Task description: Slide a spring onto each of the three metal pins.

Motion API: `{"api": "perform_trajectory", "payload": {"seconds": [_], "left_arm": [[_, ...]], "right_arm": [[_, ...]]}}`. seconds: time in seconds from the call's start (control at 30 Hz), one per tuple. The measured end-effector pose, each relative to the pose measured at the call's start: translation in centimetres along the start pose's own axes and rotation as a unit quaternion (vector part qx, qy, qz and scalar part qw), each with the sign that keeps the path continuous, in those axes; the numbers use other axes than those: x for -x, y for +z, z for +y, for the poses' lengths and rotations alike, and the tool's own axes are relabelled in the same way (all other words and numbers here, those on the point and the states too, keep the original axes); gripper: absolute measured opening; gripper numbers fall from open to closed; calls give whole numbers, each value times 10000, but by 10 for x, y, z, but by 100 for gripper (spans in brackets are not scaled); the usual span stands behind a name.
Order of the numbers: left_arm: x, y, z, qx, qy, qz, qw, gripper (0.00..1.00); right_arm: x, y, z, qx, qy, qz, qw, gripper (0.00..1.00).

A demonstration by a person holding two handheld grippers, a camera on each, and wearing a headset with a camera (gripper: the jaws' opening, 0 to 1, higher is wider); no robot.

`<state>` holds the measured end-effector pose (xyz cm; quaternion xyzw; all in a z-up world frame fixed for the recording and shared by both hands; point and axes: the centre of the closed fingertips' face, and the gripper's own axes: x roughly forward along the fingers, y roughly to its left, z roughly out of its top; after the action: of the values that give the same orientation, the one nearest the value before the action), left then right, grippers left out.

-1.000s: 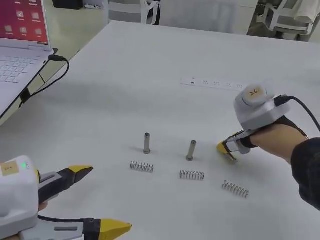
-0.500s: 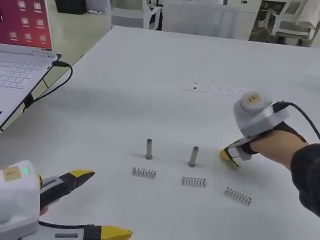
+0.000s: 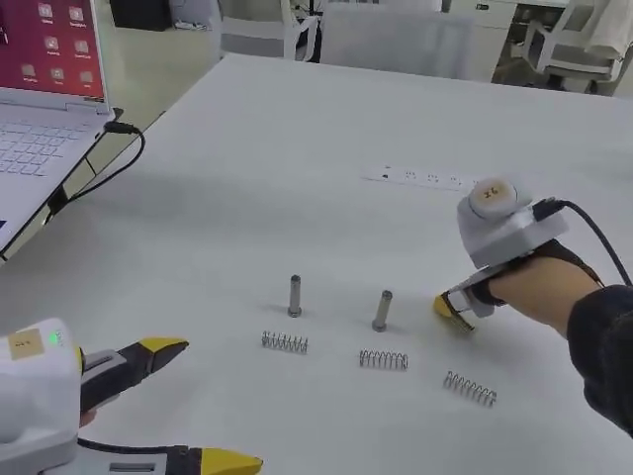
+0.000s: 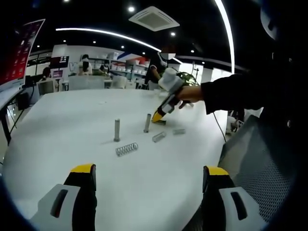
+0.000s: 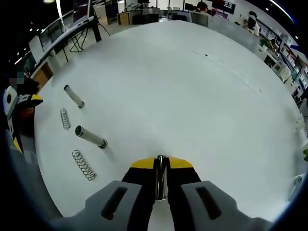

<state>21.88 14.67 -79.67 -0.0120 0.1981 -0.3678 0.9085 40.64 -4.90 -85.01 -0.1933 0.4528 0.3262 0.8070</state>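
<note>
Two metal pins stand upright on the white table, the left pin (image 3: 295, 295) and the middle pin (image 3: 382, 310). Three springs lie in a row in front of them: the left spring (image 3: 285, 342), the middle spring (image 3: 383, 360) and the right spring (image 3: 470, 388). My right gripper (image 3: 453, 312) rests its tip on the table just right of the middle pin, shut on a third metal pin (image 5: 161, 177) held between its jaws. My left gripper (image 3: 198, 404) hovers open at the near left, well back from the springs (image 4: 126, 149), with nothing between its fingers.
A laptop (image 3: 40, 109) with a cable (image 3: 99, 173) sits at the far left edge. A white power strip (image 3: 420, 179) lies behind the pins. The right gripper's cable (image 3: 593, 242) trails off to the right. Chairs stand beyond the table's far edge.
The right gripper has tipped slightly toward the pins while its tip stays on the table. The left gripper has held still.
</note>
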Motion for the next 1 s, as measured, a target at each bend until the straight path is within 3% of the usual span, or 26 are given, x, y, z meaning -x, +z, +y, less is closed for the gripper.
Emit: {"api": "perform_trajectory", "payload": {"seconds": [0.7, 1.0], "left_arm": [[-4, 6, -7, -98, -120, -60, 9999, 88], [-4, 10, -11, -160, -164, -86, 9997, 88]], "right_arm": [[34, 8, -4, 17, -136, -382, 9992, 5], [40, 1, 1, -59, -145, -426, 9990, 5]]}}
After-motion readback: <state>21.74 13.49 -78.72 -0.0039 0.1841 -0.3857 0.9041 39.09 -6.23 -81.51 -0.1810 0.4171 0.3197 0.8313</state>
